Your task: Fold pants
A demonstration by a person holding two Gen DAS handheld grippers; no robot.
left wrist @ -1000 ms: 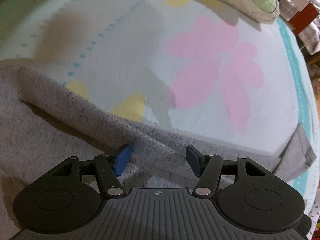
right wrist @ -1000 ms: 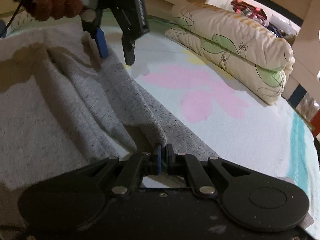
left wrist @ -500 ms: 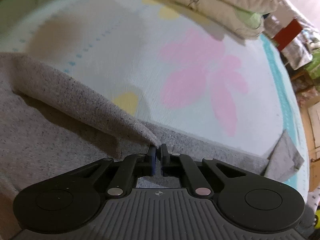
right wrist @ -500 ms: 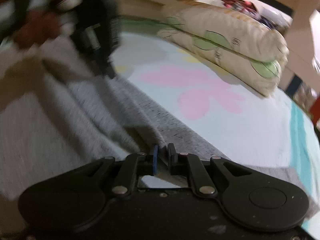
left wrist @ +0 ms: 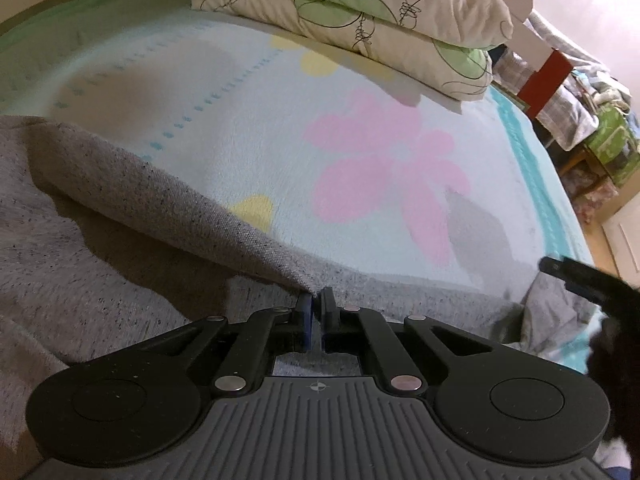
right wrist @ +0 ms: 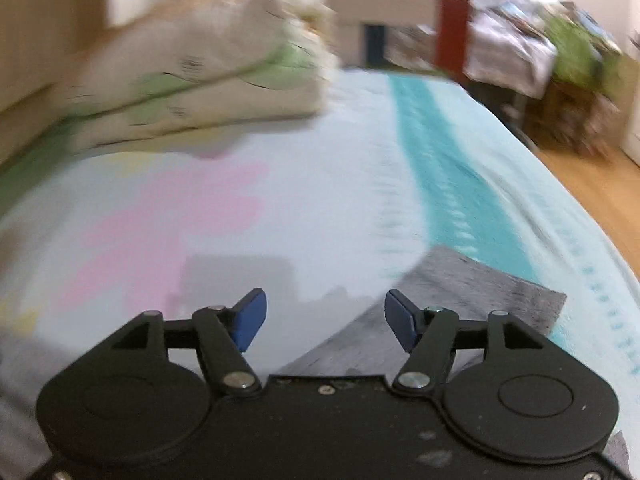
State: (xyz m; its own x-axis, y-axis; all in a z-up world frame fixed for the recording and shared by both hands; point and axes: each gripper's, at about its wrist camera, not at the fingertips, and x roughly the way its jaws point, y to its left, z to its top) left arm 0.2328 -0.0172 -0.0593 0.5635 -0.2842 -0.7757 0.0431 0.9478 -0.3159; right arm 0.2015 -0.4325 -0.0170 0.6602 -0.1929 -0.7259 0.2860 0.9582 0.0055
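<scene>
**Grey pants pinched on the bed**

On the bed [left wrist: 360, 92], the grey pants [left wrist: 120, 272] lie across the flowered sheet — a raised fold runs to the left gripper [left wrist: 316, 312], whose jaws are clenched on the fabric edge. The right gripper [right wrist: 324, 316] hangs over a flat pant-leg end [right wrist: 480, 292]; its jaws are opening — nothing between them. Stacked pillows [left wrist: 380, 12] sit behind.

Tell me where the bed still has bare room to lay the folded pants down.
Free: the flowered blanket between the grey pants and the stacked pillows, around the pink flower, out to the teal stripe. Crowded: the near side, under the pants, and the pillow end.
</scene>
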